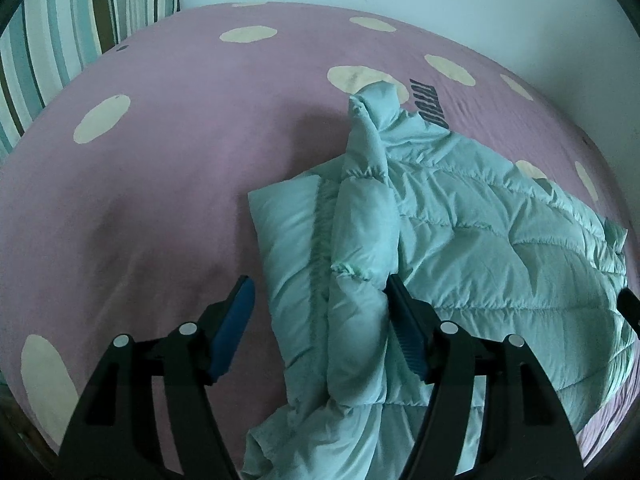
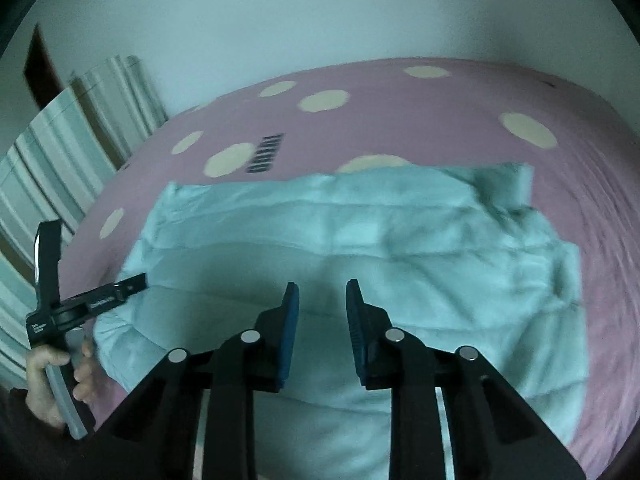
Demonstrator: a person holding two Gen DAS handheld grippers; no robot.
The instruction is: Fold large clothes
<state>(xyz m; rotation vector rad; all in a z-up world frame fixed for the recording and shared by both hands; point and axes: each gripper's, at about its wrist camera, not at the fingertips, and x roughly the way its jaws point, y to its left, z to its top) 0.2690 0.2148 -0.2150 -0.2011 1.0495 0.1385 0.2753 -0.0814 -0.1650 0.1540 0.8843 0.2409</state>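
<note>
Jacket (image 1: pixel 460 240), pale teal and quilted, lies on my spotted pink bed (image 1: pixel 160 160), lower right of frame. Left tongs (image 1: pixel 320 300) gape wide astride its sleeve, unpressed; right tongs (image 2: pixel 322 300) hover narrowly parted, empty.

My left black two-finger gripper with blue ribbed pads (image 1: pixel 318 294) points steeply down, jaws spread wide. My right black gripper with blue pads (image 2: pixel 322 294) tilts down too, jaws narrowly parted, nothing between them. My bare left hand (image 2: pixel 56 384) grips its handle.
</note>
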